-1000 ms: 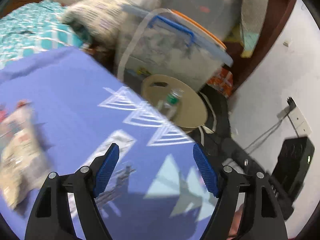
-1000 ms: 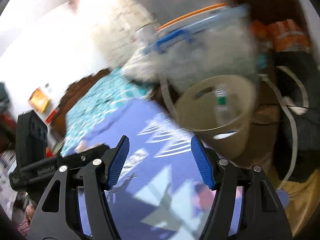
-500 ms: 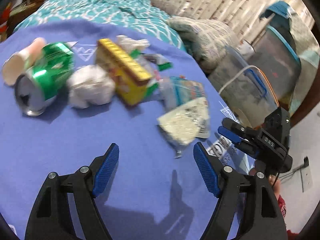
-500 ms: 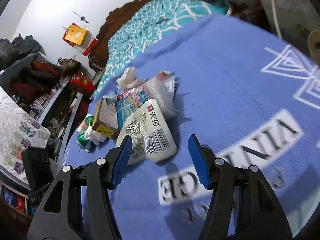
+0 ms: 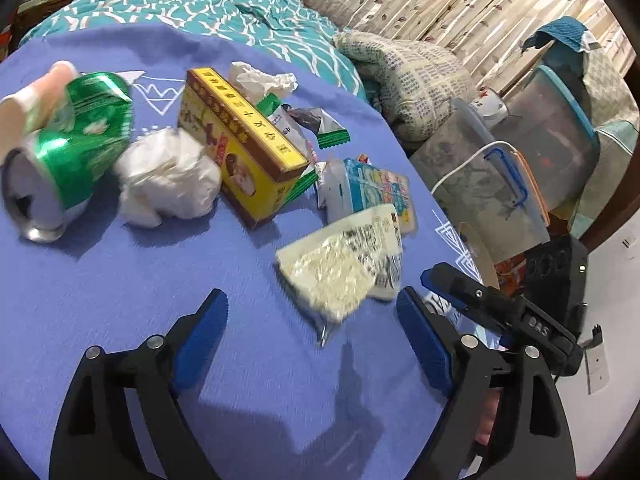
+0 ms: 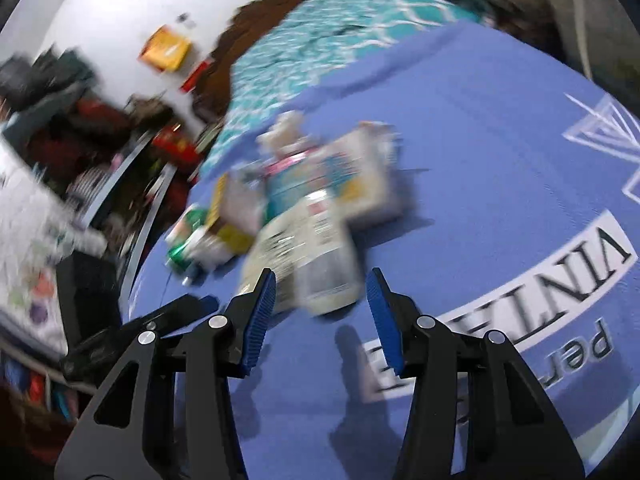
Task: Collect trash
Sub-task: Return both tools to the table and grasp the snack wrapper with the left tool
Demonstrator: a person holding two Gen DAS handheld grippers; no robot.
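Blue cloth point(image 5: 120, 292) printed with white triangles carries a heap of trash, and both claws have come in over it for the pick-up stage of the collection. Nearest lies a crinkled pale food packet point(image 5: 344, 264), its corner pointing between the fingers of the left claw point(image 5: 312, 332); that claw has just been opening wider and grips nothing. Behind the packet sit a light-blue printed pack point(image 5: 372, 192), a yellow carton point(image 5: 240, 148), a wad of white plastic point(image 5: 168, 180), a crushed green can point(image 5: 68, 152) on its side and crumpled tissue point(image 5: 260, 80).

The right claw point(image 6: 322, 312) appears at the right edge of the left wrist view, close beside the packet. Its own view is blurred, but the packet point(image 6: 304, 264) can be seen just ahead of its blue pads point(image 6: 260, 320). These jaws have just been narrowing; the packet is not yet between them and the pads press on nothing.

Judging by the layout, the right claw is lining up on the packet. It would need to push forward until the film sits between the pads, then clench low enough to catch the thin, slippery wrapper without dragging the cloth. The bin is not in view.
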